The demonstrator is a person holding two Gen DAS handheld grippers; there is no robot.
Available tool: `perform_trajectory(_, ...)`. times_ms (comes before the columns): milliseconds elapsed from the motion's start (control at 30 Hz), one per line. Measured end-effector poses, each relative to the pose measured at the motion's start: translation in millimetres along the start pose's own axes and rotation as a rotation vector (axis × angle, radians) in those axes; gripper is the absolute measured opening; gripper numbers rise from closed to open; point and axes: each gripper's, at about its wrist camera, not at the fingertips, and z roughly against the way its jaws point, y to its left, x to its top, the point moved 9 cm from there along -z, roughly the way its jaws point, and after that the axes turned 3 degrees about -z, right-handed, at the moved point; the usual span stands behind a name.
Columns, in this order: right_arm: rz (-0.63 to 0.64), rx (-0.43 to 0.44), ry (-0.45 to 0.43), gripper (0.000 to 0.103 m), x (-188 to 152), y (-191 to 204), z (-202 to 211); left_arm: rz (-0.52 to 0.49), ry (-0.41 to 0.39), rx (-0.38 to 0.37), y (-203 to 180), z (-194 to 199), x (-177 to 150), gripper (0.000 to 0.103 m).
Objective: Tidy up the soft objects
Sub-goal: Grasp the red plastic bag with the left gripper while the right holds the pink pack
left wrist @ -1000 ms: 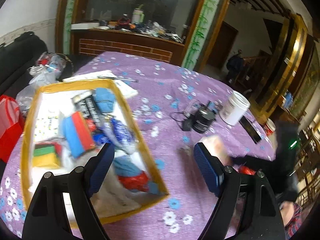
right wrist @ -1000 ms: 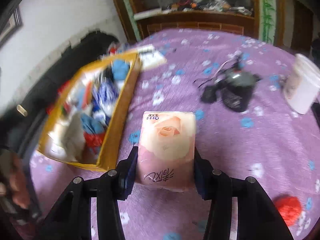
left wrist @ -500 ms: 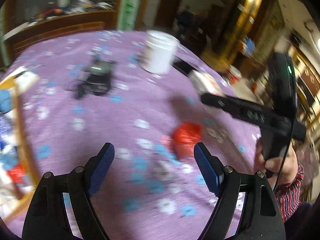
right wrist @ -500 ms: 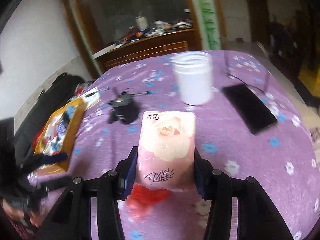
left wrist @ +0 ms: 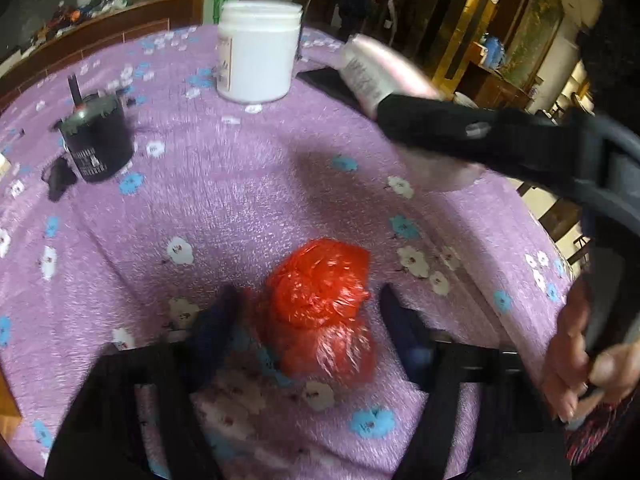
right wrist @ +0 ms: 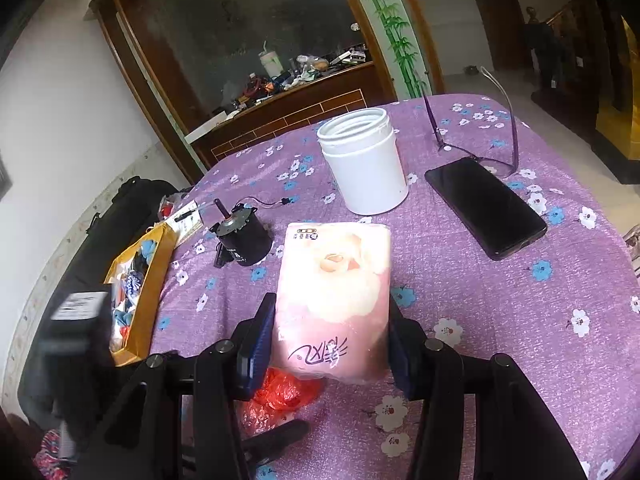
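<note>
A crumpled red plastic bag (left wrist: 320, 304) lies on the purple flowered tablecloth. My left gripper (left wrist: 312, 320) is open, with one finger on each side of the bag, low over the cloth. My right gripper (right wrist: 332, 336) is shut on a pink tissue pack (right wrist: 336, 292) and holds it above the table; the pack also shows in the left wrist view (left wrist: 384, 76). The red bag (right wrist: 276, 400) lies below the right gripper. The yellow box (right wrist: 140, 280) of soft items sits at the table's left.
A white open jar (right wrist: 364, 168), a black motor with wires (right wrist: 244, 240), a black phone (right wrist: 484, 208) and glasses (right wrist: 476, 136) lie on the table. A black bag (right wrist: 120, 216) sits beside the table at the left.
My left gripper swung from the yellow box across to the red bag and dropped around it. My right gripper carried the tissue pack from near the box toward the table's right side.
</note>
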Motion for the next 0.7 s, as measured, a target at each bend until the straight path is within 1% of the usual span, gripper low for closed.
perform_trajectory(33,0.002,0.001,0.002,0.051,-0.4,0.6,-0.4,-0.007,-0.027,0.027,2.1,1.9,2.1,0.041)
perform_trajectory(67,0.002,0.000,0.002,0.051,-0.8,0.3,-1.1,-0.005,-0.025,0.028,3.6,2.1,1.5,0.039)
perform_trajectory(100,0.003,-0.002,0.004,0.051,-1.0,0.1,-1.8,0.007,-0.026,0.009,5.5,3.6,0.2,0.039)
perform_trajectory(200,0.011,-0.002,0.012,0.051,-2.9,0.9,-5.2,0.043,-0.048,0.015,16.5,12.4,-2.9,0.038)
perform_trajectory(267,0.026,-0.002,0.015,0.051,-4.9,4.0,-7.1,0.076,-0.081,0.009,28.9,27.7,-5.4,0.038)
perform_trajectory(367,0.070,-0.008,0.026,0.051,-9.6,12.4,-13.0,0.109,-0.123,0.035,50.9,45.3,-9.8,0.038)
perform_trajectory(467,0.137,-0.011,0.058,0.051,-19.8,26.7,-24.0,0.148,-0.160,0.092,80.5,63.3,-18.0,0.039)
perform_trajectory(500,0.160,-0.012,0.070,0.051,-23.9,32.0,-27.6,0.160,-0.168,0.127,94.3,67.6,-23.7,0.039)
perform_trajectory(600,0.211,0.002,0.114,0.051,-38.6,52.4,-36.9,0.189,-0.166,0.214,122.7,71.9,-34.6,0.039)
perform_trajectory(667,0.231,0.017,0.155,0.051,-50.1,66.6,-43.6,0.201,-0.164,0.257,138.2,72.1,-42.8,0.039)
perform_trajectory(700,0.244,0.009,0.177,0.051,-55.0,72.6,-48.0,0.207,-0.161,0.279,143.7,71.1,-46.2,0.039)
